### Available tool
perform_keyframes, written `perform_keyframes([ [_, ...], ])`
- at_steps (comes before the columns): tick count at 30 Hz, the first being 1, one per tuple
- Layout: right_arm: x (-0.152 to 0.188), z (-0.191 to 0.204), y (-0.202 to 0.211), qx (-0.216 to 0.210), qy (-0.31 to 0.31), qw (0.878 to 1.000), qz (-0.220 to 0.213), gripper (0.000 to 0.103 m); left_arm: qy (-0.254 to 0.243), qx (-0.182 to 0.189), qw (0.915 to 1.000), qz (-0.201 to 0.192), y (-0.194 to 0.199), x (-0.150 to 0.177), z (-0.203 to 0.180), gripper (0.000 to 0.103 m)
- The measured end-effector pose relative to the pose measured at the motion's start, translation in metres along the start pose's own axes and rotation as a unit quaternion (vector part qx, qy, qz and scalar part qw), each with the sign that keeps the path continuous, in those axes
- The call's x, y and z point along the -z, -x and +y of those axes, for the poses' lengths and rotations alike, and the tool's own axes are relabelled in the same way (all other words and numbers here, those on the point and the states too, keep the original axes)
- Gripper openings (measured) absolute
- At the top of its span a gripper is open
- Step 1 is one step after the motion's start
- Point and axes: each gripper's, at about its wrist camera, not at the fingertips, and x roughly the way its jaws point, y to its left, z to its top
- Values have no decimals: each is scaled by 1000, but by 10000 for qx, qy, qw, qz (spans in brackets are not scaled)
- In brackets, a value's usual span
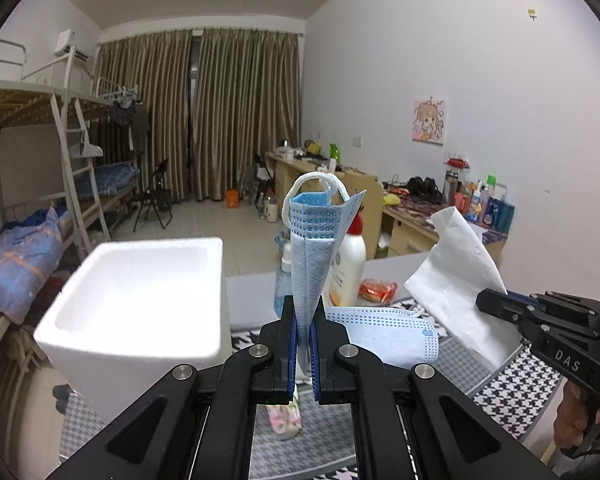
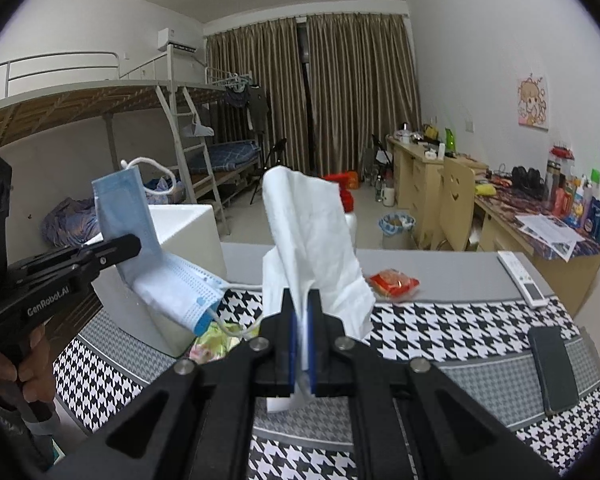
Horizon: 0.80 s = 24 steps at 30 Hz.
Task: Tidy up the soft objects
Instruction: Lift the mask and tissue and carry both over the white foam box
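Pinching a blue face mask (image 1: 314,248) between its blue pads, the left hand-held gripper (image 1: 304,320) is seen raised above the tabletop (image 2: 440,264), the mask standing upright with its white ear loop curled at the top. A second face mask (image 1: 392,332) is draped beneath it, trailing down toward the houndstooth cloth (image 2: 440,332) beside the white foam box (image 1: 140,300). On the other side, a white tissue (image 2: 312,240) is clamped by the right hand-held gripper (image 2: 300,320), its jaws pressed together on the lower edge while the sheet is held up and flops to one side. Both soft items are kept aloft, close to each other, just in front of the box. A red snack packet (image 2: 392,282) is spotted on the grey surface behind, a white remote (image 2: 522,278) and a dark phone (image 2: 552,368) are laid out to the right, and a white bottle (image 1: 350,264) is partly hidden behind the held mask.
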Motion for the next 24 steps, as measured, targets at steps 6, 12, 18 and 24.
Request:
perform_keyframes([
  [6, -13, 7, 2, -5, 59, 9999, -104, 7, 29, -145, 9997, -172, 3, -10, 6, 6],
  [12, -22, 16, 1, -138, 140, 9996, -184, 7, 89, -332, 9991, -240, 3, -17, 10, 6],
  [18, -34, 26, -4, -248, 200, 9992, -247, 7, 76, -561, 9976, -390, 11, -23, 15, 6],
  [24, -44, 44, -11, -435, 403, 9979, -263, 7, 129, -857, 9951, -471, 15, -31, 29, 6],
])
